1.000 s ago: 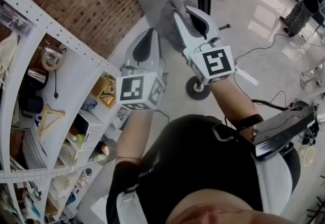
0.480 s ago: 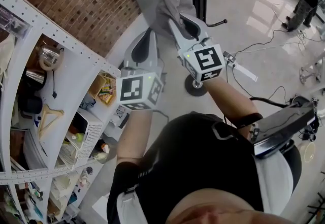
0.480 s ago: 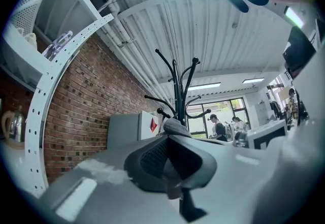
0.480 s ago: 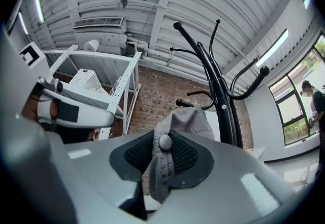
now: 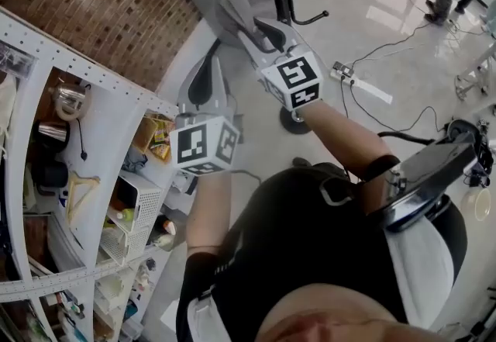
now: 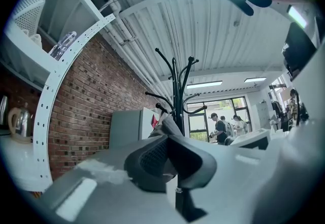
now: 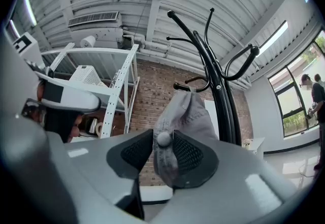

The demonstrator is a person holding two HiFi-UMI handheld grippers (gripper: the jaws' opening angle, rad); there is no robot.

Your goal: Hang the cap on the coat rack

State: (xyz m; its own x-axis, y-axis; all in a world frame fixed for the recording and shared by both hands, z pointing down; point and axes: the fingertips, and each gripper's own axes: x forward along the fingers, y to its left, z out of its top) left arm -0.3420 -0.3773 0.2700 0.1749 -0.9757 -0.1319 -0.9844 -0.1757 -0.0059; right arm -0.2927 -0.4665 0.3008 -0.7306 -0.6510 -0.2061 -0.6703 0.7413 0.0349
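The cap [image 7: 185, 116] hangs from a short hook [image 7: 195, 86] of the coat rack [image 7: 216, 81], in the centre of the right gripper view and at the upper middle of the head view, in front of the brick wall [image 7: 152, 91]. Its top edge is caught over the hook so that the hook carries its weight, and the cloth droops freely below. The right gripper [image 7: 162, 159] has just been opening its jaws. The lower part of the cap lies between them, close against the right-hand pad with a gap to the left-hand one, which looks like a release now that the hook has taken over. The left gripper [image 6: 170, 159] sits lower and further left in the head view, its jaws together on nothing, apparently kept aside because it is not needed. The cap's long axis runs nearly upright, leaning from the hook at the upper right down to the lower left. The crown button [image 7: 162, 139] faces the right gripper, and I cannot make out the brim.
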